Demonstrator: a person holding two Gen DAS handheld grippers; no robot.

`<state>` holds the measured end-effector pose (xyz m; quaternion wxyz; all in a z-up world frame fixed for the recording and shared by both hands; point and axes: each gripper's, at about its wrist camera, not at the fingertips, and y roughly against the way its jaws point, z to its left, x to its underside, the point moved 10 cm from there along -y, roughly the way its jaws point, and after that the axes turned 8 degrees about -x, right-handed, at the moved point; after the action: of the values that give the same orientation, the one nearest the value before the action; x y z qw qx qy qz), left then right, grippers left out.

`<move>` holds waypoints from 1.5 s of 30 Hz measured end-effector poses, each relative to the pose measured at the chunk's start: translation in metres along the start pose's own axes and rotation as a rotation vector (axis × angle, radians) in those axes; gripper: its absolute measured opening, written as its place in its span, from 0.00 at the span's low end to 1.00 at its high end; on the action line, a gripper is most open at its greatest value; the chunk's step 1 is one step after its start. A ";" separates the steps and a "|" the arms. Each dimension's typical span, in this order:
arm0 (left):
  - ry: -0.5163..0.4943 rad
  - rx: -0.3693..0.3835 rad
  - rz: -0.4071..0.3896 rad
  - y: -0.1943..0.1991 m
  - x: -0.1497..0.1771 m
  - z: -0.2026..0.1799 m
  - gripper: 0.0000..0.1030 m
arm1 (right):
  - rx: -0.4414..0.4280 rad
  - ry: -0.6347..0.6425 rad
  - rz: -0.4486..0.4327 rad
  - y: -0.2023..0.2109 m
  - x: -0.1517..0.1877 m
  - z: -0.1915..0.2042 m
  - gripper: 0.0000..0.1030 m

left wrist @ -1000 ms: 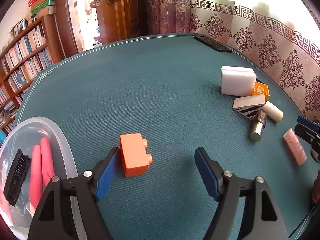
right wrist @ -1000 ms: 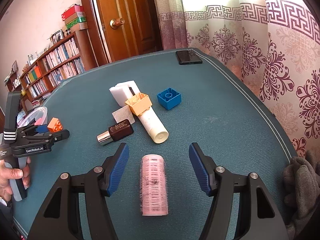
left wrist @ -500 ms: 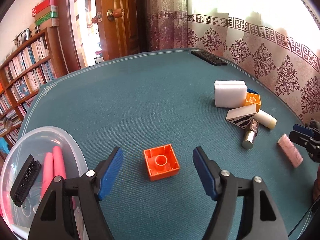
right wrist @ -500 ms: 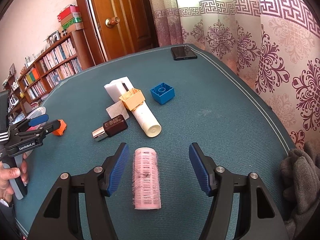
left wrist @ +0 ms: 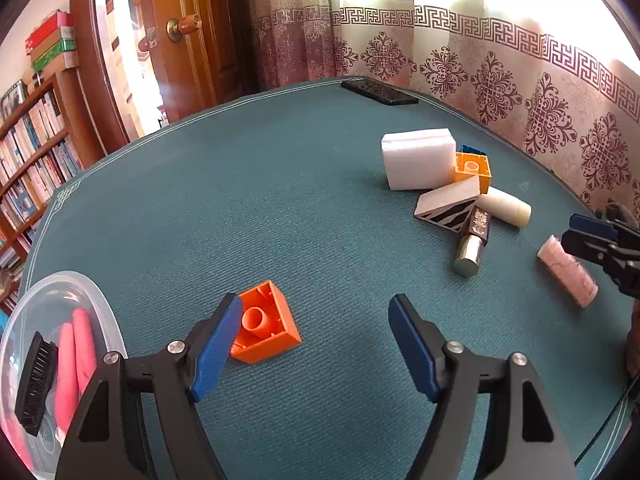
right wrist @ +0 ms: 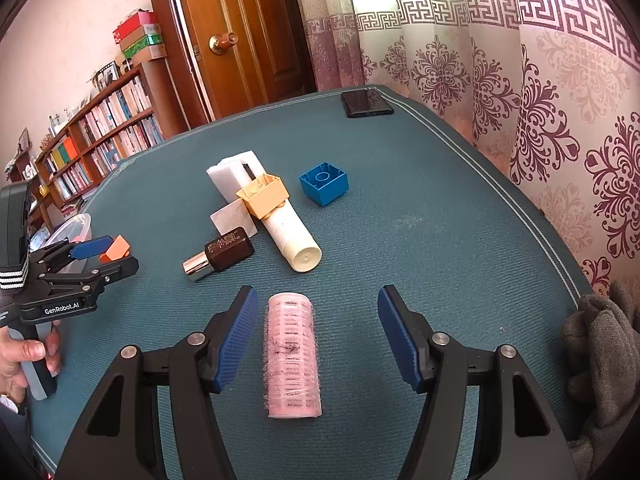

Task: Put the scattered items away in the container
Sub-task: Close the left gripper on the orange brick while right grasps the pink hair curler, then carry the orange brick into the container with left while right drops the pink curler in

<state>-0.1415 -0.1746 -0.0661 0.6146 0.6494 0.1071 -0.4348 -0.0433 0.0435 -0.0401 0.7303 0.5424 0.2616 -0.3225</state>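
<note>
Right now your left gripper point(left wrist: 314, 334) is spread wide, its left finger touching the orange block point(left wrist: 266, 328), which lies hollow side up on the table point(left wrist: 240, 208) beside the clear container point(left wrist: 96, 312). Your right gripper point(right wrist: 314, 330) gapes open around the pink roller point(right wrist: 292, 356).

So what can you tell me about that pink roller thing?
The pink hair roller is a short cylinder with a bristly, net-like surface and some dark hairs caught in it. It lies on its side on the teal table cover, apart from the other items. The right gripper is open around it, fingers on either side, not touching it.
</note>
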 end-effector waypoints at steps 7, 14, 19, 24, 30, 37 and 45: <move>0.007 0.080 -0.020 0.006 -0.001 -0.017 0.76 | -0.004 0.000 0.003 0.000 0.001 0.000 0.64; 0.012 0.071 -0.049 0.013 -0.001 -0.022 0.76 | -0.007 -0.002 0.006 0.001 0.004 0.001 0.64; 0.057 0.066 -0.140 0.029 -0.012 -0.009 0.76 | -0.006 -0.003 0.010 0.001 0.005 0.001 0.64; 0.076 0.026 -0.054 0.011 -0.004 -0.002 0.76 | -0.007 -0.004 0.012 0.001 0.006 0.001 0.64; 0.106 0.031 0.058 -0.009 0.008 -0.002 0.75 | -0.027 -0.014 0.025 0.003 0.009 -0.001 0.64; 0.072 0.028 0.049 -0.005 0.012 -0.019 0.51 | -0.033 0.037 0.052 0.003 0.016 0.008 0.64; 0.064 0.031 0.010 0.006 0.010 -0.031 0.38 | -0.037 0.067 0.142 -0.016 0.028 0.014 0.31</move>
<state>-0.1176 -0.1521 -0.0728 0.6028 0.6730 0.1167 -0.4125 -0.0368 0.0215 -0.0671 0.7521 0.5566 0.2524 -0.2466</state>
